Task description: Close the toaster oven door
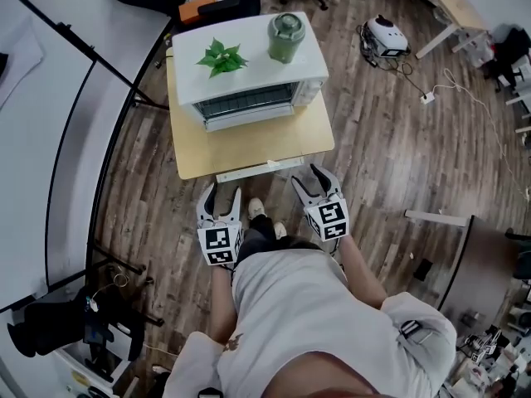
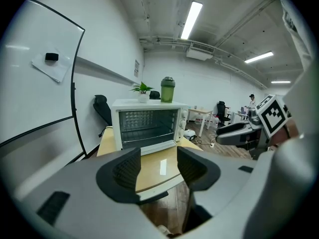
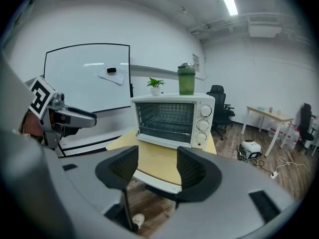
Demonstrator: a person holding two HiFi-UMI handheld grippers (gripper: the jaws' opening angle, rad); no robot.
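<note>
Nearest, the left gripper (image 1: 224,191) and the right gripper (image 1: 309,178) hang side by side, just short of the table (image 1: 249,154). Both have their jaws apart with nothing between them, free, I judge, to push rather than grasp. Straight ahead of both, past bare tabletop, stands the toaster oven (image 1: 249,98). Its door (image 1: 247,121) is dropped open toward them and the rack shows. The door appears nearly edge-on — its handle cannot be made out. Beyond, on the oven's top, sit a plant (image 1: 221,56) and a green bottle (image 1: 285,36).
</note>
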